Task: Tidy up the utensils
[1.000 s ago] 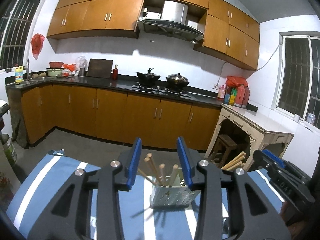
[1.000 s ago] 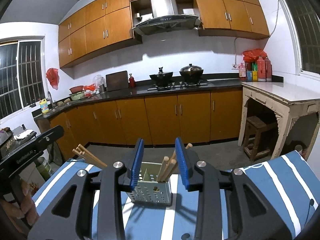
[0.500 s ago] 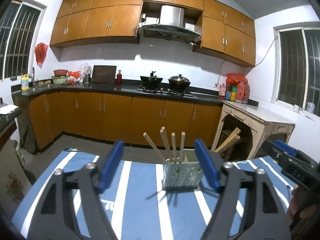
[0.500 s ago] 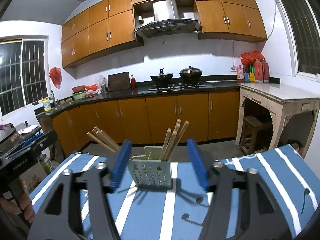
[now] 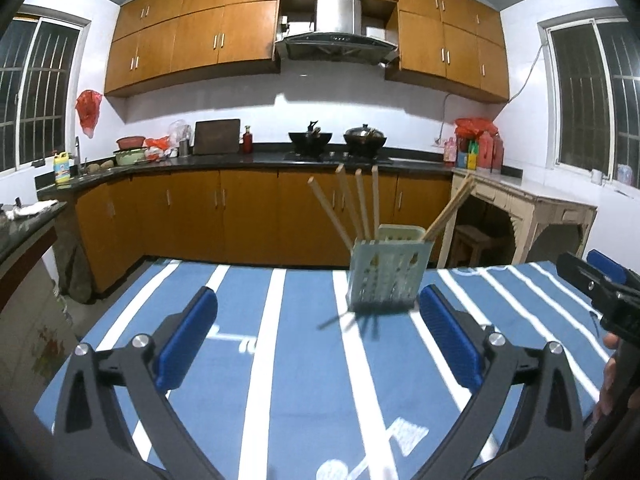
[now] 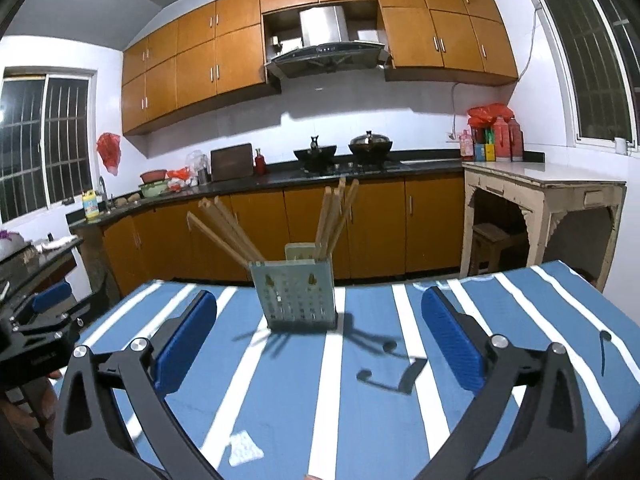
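A pale green perforated utensil holder (image 5: 390,276) stands upright on the blue cloth with white stripes (image 5: 280,360). Several wooden chopsticks (image 5: 356,204) stick up from it, and a second bundle (image 5: 448,210) leans out to the right. My left gripper (image 5: 318,300) is short of the holder and to its left; its jaws are opening with nothing between them. In the right wrist view the holder (image 6: 296,296) sits ahead with chopsticks (image 6: 334,216) fanned out. My right gripper (image 6: 319,300) is a little back from it, jaws opening and empty.
The table's far edge runs just behind the holder. Beyond it are orange floor cabinets (image 5: 248,216) under a dark counter with pots. A pale wooden side table (image 6: 540,200) with a stool beneath stands at the right. The right gripper's body (image 5: 600,280) shows at the left view's right edge.
Both pairs of jaws have spread from narrow to wide. Both grippers have pulled back from the holder and sunk lower; the chopsticks stay in the holder.
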Available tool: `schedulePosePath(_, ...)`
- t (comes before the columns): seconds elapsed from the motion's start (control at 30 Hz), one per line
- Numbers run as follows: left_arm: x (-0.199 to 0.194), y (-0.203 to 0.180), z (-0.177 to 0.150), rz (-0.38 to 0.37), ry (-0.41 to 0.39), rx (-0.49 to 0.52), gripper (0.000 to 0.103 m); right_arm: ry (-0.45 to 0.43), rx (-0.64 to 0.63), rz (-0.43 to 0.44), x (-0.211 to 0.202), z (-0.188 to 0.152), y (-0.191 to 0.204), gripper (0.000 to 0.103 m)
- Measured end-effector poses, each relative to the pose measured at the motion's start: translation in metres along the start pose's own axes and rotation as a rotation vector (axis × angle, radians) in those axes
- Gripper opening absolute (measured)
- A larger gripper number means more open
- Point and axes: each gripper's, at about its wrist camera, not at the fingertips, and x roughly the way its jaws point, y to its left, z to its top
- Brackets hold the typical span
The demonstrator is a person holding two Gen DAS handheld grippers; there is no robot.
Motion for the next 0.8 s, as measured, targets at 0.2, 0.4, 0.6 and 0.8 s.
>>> schedulePosePath(0.2, -0.016, 0.002, -0.021, 0.022, -0.011, -0.014, 0.099, 0.009, -0.017, -0.025, -0.013, -0.027, 0.004, 0.101)
schedulePosePath(0.4, -0.019, 0.001, -0.04, 0.046, 0.001, -0.002, 0.099, 0.029, -0.025, -0.032, -0.016, -0.046, 0.003, 0.101)
schedulePosePath(0.6, -0.019, 0.0, -0.058, 0.074, 0.021, 0.009, 0.099, 0.042, -0.037, -0.05, -0.019, -0.062, 0.005, 0.101)
schedulePosePath(0.8, -0.018, -0.002, -0.073, 0.075, 0.037, 0.018, 0.099, 0.063, -0.05, -0.061, -0.019, -0.075, 0.006, 0.101)
